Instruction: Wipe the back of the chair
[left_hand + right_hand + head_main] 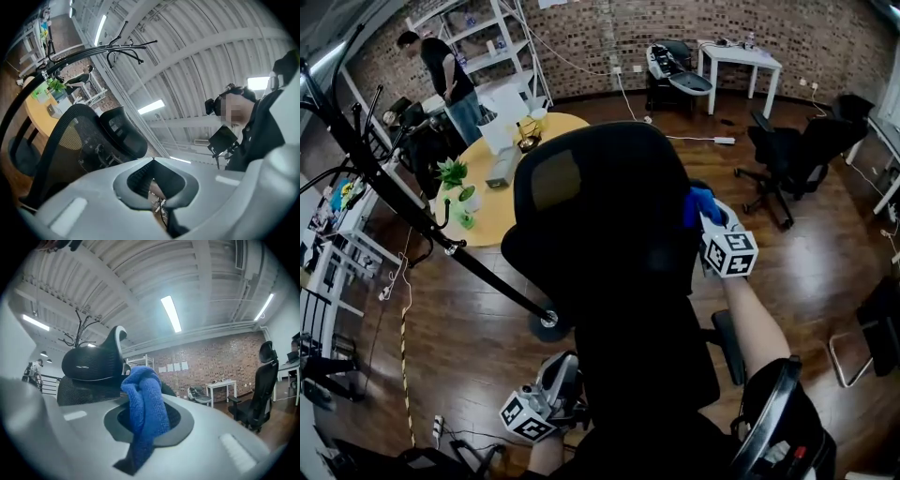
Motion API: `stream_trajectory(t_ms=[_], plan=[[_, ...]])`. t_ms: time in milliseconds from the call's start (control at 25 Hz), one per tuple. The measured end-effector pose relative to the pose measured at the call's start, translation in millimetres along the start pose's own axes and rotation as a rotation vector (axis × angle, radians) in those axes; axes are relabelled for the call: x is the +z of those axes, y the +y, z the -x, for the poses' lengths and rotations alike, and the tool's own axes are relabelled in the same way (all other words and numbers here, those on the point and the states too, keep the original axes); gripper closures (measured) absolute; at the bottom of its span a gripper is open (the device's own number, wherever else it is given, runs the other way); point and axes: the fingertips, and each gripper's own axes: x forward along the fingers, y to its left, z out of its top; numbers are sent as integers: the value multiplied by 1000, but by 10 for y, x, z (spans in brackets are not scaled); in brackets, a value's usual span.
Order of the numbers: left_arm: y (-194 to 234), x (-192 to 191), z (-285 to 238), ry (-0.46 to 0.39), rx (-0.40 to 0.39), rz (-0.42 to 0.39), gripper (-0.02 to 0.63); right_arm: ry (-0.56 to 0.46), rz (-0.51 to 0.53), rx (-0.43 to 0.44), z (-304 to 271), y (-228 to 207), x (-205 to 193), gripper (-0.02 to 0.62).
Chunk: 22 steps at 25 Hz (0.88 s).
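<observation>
Wiping looks to be the step in hand: the right gripper (143,417) is clamping a bunched blue cloth (142,401) between its jaws and is holding it at the right edge of the chair's upper part, about level with the headrest (581,183). The head view is not showing clearly whether the cloth is pressing on the chair or only sitting just beside it. The left gripper (152,160) is hanging low behind the chair, apart from it, with its jaws closed together on nothing and pointing up at the mesh. Judging from this, most of the broad black chair back (637,328) is yet to be covered. The next move is calling for the cloth to be pressed flat onto the rear surface and drawn across toward the left edge, with the idle gripper perhaps bracing the frame (such a chair is likely to swivel or roll on the wooden floor (469,309)).
</observation>
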Motion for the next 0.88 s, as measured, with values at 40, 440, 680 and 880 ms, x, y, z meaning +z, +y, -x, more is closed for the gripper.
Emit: stream_trajectory(t_ms=[40, 440, 680, 880], plan=[[7, -4, -11, 2, -1, 0, 614, 0, -3, -8, 7, -21, 3, 560], [-16, 121, 238, -59, 67, -20, 614, 11, -28, 283, -190, 1636, -106, 560], [-66, 318, 852, -160, 212, -63, 614, 80, -24, 575, -353, 3336, -463, 560], [-129, 444, 1425, -241, 354, -107, 614, 135, -36, 712, -451, 4304, -721, 560]])
